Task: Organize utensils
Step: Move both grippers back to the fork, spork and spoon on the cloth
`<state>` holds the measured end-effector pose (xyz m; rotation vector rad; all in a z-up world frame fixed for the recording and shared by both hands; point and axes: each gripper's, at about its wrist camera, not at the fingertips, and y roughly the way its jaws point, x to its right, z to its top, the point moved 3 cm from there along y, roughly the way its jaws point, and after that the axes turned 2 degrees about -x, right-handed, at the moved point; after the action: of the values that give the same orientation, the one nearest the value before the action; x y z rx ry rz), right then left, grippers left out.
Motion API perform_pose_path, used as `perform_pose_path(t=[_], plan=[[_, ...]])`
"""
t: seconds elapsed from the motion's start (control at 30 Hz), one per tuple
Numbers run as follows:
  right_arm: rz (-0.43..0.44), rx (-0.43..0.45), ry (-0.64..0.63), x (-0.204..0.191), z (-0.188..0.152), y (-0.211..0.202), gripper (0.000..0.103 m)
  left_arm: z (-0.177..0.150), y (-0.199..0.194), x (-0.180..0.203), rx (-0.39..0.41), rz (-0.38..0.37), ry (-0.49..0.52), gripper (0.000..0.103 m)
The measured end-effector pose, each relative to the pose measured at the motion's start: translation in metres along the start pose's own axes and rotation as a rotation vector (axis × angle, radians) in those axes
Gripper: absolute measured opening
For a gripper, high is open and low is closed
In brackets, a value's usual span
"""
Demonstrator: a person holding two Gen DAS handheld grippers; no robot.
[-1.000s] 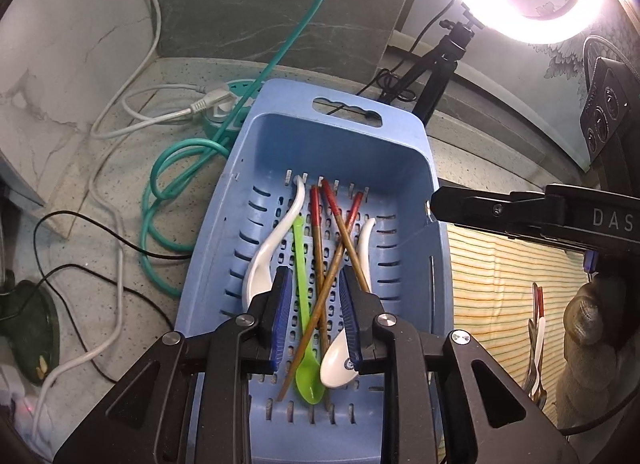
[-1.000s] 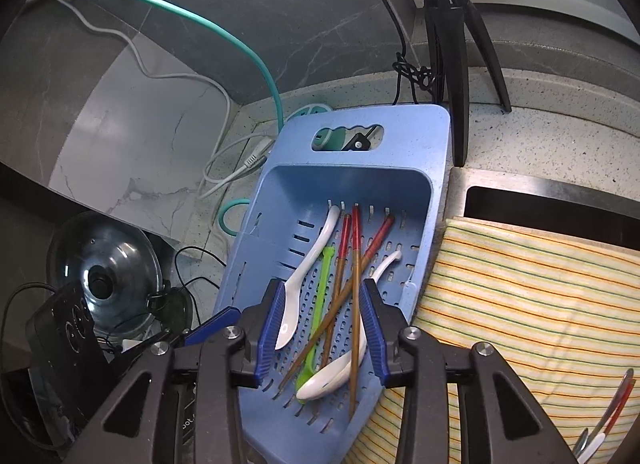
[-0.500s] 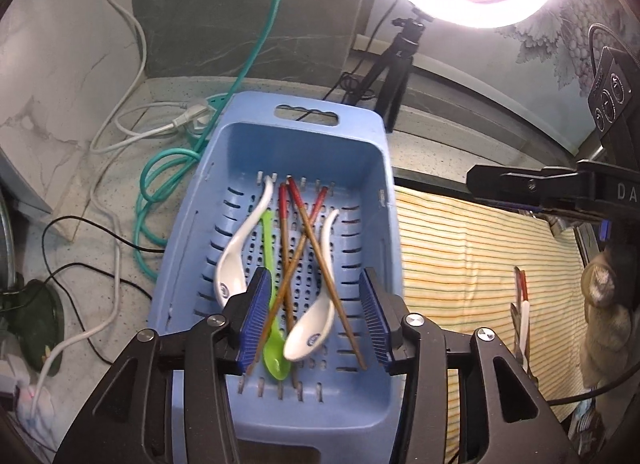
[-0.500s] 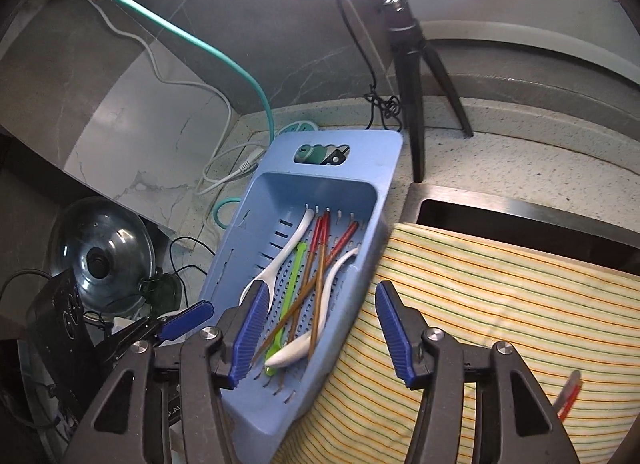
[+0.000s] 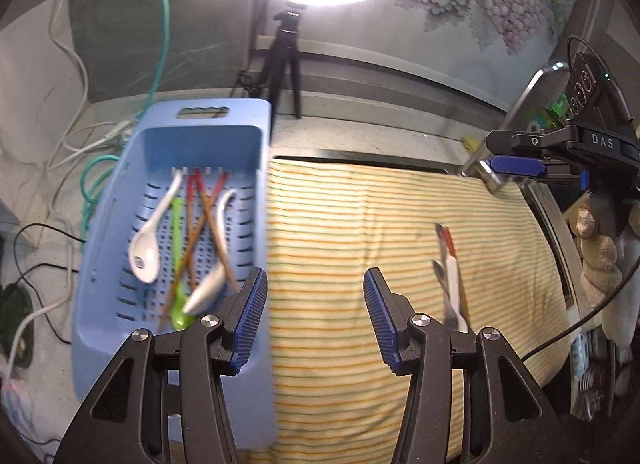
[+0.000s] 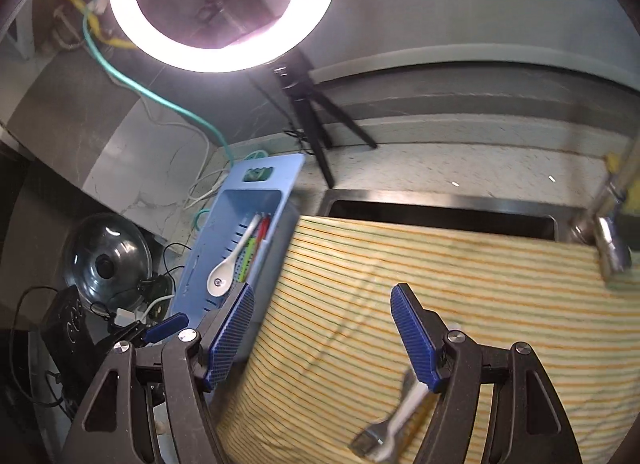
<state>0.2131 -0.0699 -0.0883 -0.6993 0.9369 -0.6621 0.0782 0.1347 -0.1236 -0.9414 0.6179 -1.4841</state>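
Note:
A blue slotted basket (image 5: 248,109) stands at the left and holds two white spoons (image 5: 146,256), a green spoon (image 5: 176,223) and several red-tipped chopsticks (image 5: 208,219). My left gripper (image 5: 314,316) is open and empty over the striped cloth (image 5: 340,223), just right of the basket. A few blurred utensils (image 5: 452,276) lie on the cloth to the right. My right gripper (image 6: 324,336) hangs over the cloth with its jaws opening and nothing between them. Those utensils (image 6: 400,420) lie below its right finger. The basket (image 6: 280,167) is to its left.
A ring light (image 6: 216,3) on a black tripod (image 5: 284,63) stands behind the basket. A faucet (image 6: 612,240) juts in at the right. Cables (image 5: 92,183) and a pot lid (image 6: 106,260) lie left of the basket. A sink edge (image 6: 440,203) shows beyond the cloth.
Both grippers have left the basket, moved right over the striped cloth and risen, and their jaws have widened. The utensils stay in the basket.

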Motion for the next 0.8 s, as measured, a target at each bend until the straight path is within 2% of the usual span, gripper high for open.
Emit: perform_pose_path(t=[0.3,0.6,0.7,0.8], plan=[[0.015,-0.019,0.064,0.055,-0.046,-0.029,0.068,-0.027,0.009,0.054,-0.036,-0.082,0.024,0.049],[0.038,-0.111,0.056,0.067,-0.099,-0.01,0.067,-0.054,0.036,0.094,-0.123,-0.112,0.087,0.049],[0.017,-0.139,0.034,0.064,-0.114,-0.001,0.056,-0.057,0.046,0.103,-0.143,-0.124,0.105,0.049],[0.009,-0.169,0.014,0.059,-0.126,0.009,0.05,-0.057,0.055,0.11,-0.159,-0.135,0.127,0.049]])
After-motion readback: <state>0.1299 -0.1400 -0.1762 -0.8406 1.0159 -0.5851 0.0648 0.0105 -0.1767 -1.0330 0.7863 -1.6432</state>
